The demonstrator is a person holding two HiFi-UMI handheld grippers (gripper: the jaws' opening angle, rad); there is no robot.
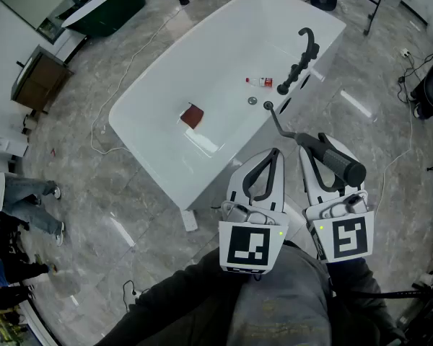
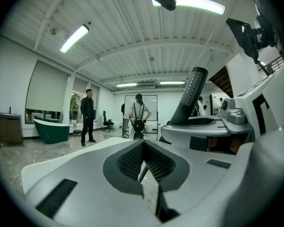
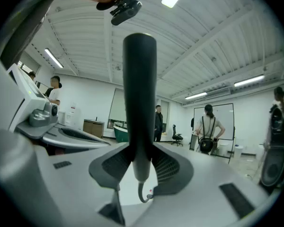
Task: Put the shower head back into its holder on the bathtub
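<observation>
Drag from the thin dark hose could twist the black cylindrical shower head out of my clenched right claw.

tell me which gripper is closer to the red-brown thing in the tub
Left. The left gripper hangs outside the bathtub rim, below-right of the red-brown thing; the right gripper, clamping the shower head, sits farther right.

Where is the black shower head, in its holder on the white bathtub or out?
Out: the right gripper clamps the black shower head outside the white bathtub.
</observation>
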